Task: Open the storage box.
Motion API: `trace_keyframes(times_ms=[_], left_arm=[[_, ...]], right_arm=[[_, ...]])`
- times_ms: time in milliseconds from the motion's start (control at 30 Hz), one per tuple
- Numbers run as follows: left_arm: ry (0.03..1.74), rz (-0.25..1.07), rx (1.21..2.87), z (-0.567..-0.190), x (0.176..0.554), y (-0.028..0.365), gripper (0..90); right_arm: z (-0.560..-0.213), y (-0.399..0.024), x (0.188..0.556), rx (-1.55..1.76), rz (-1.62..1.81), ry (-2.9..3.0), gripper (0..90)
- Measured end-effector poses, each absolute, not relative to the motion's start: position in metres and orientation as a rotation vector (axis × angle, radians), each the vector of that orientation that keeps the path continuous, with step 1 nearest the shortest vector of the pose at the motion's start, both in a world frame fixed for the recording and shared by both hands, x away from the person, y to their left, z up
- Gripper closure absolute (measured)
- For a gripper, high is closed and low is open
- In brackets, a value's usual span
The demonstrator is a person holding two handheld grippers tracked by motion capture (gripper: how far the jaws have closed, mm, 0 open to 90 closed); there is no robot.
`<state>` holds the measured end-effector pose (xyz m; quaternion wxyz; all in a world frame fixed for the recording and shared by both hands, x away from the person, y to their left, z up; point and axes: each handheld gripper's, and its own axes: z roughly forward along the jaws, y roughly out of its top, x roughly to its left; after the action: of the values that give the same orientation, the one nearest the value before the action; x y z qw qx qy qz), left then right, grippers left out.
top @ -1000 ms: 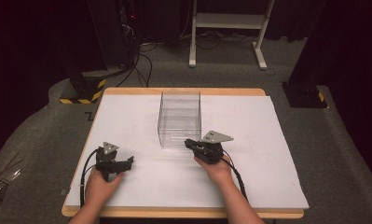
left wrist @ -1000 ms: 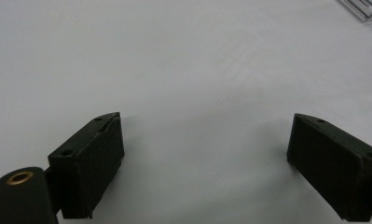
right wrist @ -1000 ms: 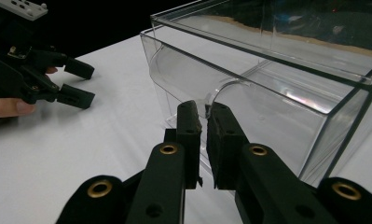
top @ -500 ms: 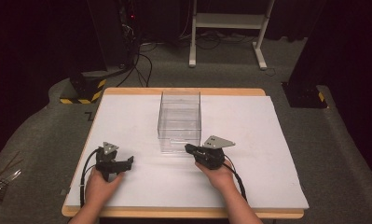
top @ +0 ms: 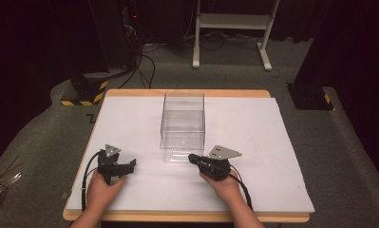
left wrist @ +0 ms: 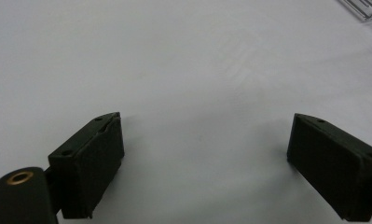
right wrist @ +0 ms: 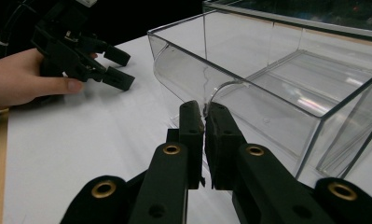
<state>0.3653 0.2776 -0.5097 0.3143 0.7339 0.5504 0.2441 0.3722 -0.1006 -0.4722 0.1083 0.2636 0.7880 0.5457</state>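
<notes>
Clear plastic bin (top: pixel 183 127) stands near the middle of the white-covered table (top: pixel 272 156), empty, its long side running away from the person. In the right gripper view its near wall dips into a low curved cut-out, and the right gripper (right wrist: pixel 204 114) has its two black jaws pinched together on the thin lip of that cut-out, so the wall sits clamped between the pads. From above, that gripper (top: pixel 193 157) meets the bin at its near right corner.

By my reading, the grasp itself is the part already done; lifting, sliding or turning the bin still lies ahead, since it rests flat on the table. Nothing lies inside it or beside it.

The left gripper (top: pixel 131 163) rests on the table well to the left of the bin, held in the left hand (top: pixel 101 187). Its jaws stand wide apart with bare white surface between them in the left gripper view, gripping nothing.

The bin is glossy, hard-looking and fully see-through, with straight walls, sharp upper edges and a moulded curve at the front opening; reflections streak its floor. The table covering is matte and smooth, laid over a wooden top whose edge shows along the near side. The gripper jaws are blocky, matte black, joined by brass-coloured rivets.
</notes>
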Motion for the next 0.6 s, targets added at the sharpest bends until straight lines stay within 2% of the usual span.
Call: trace_keyframes(times_ms=[600], left_arm=[[1.45, 0.642, 1.938, -0.51, 0.365, 0.278, 11.2]], right_arm=[[-0.472, -0.103, 0.351, 0.742, 1.613, 2.35, 86.2]])
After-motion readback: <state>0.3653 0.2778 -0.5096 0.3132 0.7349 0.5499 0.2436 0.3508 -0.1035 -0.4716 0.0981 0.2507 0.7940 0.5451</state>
